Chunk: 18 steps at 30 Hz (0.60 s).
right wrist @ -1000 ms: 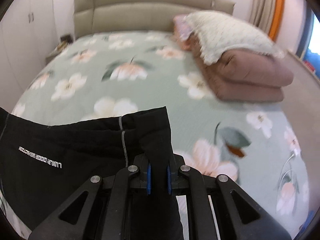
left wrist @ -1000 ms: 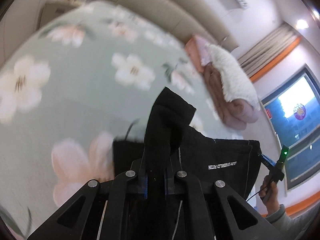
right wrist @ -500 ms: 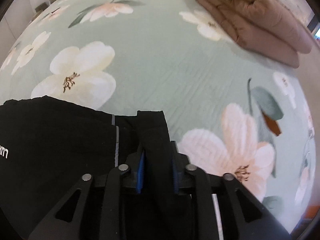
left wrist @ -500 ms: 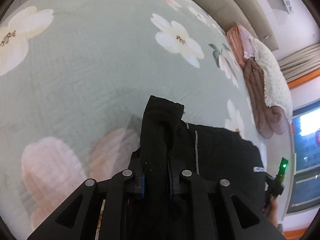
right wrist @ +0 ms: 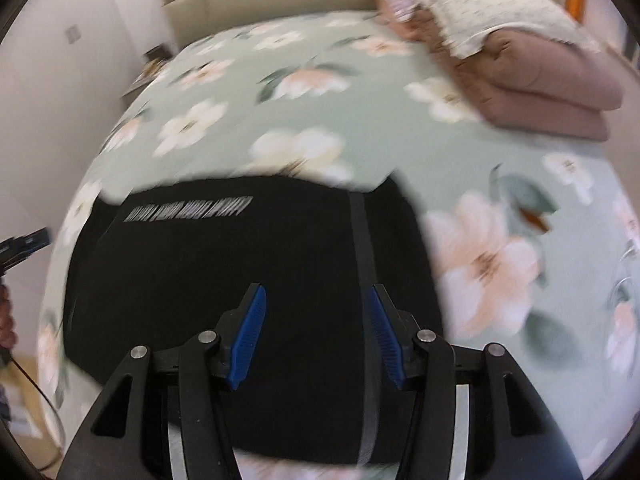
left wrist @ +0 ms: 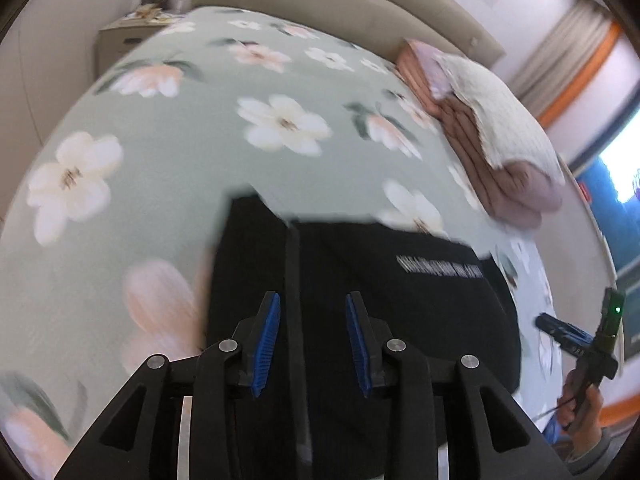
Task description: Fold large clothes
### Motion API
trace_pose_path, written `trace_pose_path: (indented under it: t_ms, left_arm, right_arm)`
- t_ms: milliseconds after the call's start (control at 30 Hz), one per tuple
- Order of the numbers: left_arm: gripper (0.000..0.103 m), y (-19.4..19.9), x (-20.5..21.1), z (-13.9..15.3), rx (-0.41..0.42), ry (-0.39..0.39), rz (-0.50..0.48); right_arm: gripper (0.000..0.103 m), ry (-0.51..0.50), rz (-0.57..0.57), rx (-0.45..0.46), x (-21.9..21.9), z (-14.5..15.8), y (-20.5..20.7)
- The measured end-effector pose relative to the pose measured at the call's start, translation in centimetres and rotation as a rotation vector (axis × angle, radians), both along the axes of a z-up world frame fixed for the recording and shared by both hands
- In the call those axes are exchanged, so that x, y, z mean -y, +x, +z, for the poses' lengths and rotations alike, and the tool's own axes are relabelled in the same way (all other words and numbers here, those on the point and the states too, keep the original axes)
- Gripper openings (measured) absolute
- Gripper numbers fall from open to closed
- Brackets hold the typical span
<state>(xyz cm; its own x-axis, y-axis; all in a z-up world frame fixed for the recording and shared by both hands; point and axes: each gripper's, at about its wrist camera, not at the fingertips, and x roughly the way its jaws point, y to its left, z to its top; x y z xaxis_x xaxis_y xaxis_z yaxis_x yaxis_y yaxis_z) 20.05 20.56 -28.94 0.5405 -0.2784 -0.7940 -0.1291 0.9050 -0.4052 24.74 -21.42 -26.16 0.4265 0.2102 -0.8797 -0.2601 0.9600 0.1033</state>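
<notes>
A black garment [left wrist: 400, 304] with white lettering and a grey stripe lies flat on the green flowered bedspread [left wrist: 180, 168]. My left gripper [left wrist: 312, 304] hangs over its left edge with jaws opening; the blue pads [left wrist: 266, 336] are apart and off the cloth. In the right wrist view the same garment [right wrist: 224, 272] spreads below my right gripper [right wrist: 316, 296], whose jaws are opening too, its pads [right wrist: 250, 328] clear of the fabric. The right gripper [left wrist: 568, 330] shows at the far right of the left wrist view, in a hand. Both views are blurred.
A folded pink-brown quilt [right wrist: 532, 80] with a white knitted blanket [left wrist: 500, 120] on top sits at the bed's far right. A padded headboard [left wrist: 360, 4] runs along the back. A bedside cabinet [left wrist: 120, 36] stands at the far left, and curtains [left wrist: 560, 60] at the right.
Both grippers held raised black cloth a second ago. They lowered it to the bed, then let go and opened; the garment now lies flat beneath them.
</notes>
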Motion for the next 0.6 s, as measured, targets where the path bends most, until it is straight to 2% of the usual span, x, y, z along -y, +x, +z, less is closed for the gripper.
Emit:
trace_pose_path:
  t_ms: [67,133,200,233,300,367,433,500,533,600]
  left_arm:
    - [0.035,-1.3,3.5,-1.8,-0.027,-0.024,-0.028]
    - [0.036,-2.0,6.6,-4.8,-0.086,-0.064,-0.029]
    - [0.038,-2.5,8.0,-8.2,-0.14,-0.041,0.026]
    - [0.039,-2.8,8.2,-9.5,-0.13,-0.062,0.07]
    - [0.039,-2.8,7.9,-10.3,-0.122,-0.104,0.115]
    - [0.039,-2.5,7.9,-9.3,-0.146,-0.086,0.097]
    - [0.039,-2.3,8.0,-7.2,-0.126,-0.05,0.072]
    - [0.039,-1.9,8.3,-5.0,-0.078,0.025,0.042]
    - [0.039,-1.5,8.4,-4.2,-0.066,0.063,0.036]
    - [0.04,-0.4,8.4,-3.7,-0.057,0.09,0.034]
  right_arm:
    - [0.056,-0.07,0.02,-0.008,-1.8,-1.9,-1.3]
    - [0.056,-0.116,0.053,-0.04,-3.7,-4.9,-1.9]
    - [0.056,-0.134,0.063,-0.072,-4.7,-7.6,-1.9]
    - [0.056,-0.145,0.072,-0.09,-4.9,-8.8,-1.8]
    - [0.056,-0.141,0.079,-0.119,-5.0,-10.3,-1.5]
    - [0.055,-0.142,0.075,-0.157,-5.0,-9.8,-1.0]
    - [0.056,-0.121,0.08,-0.169,-4.9,-8.0,-0.6]
    - [0.056,-0.048,0.082,-0.111,-4.7,-5.5,0.0]
    - [0.056,-0.028,0.071,-0.054,-4.9,-3.8,0.9]
    - [0.061,-0.008,0.05,-0.003,-5.4,-2.8,2.9]
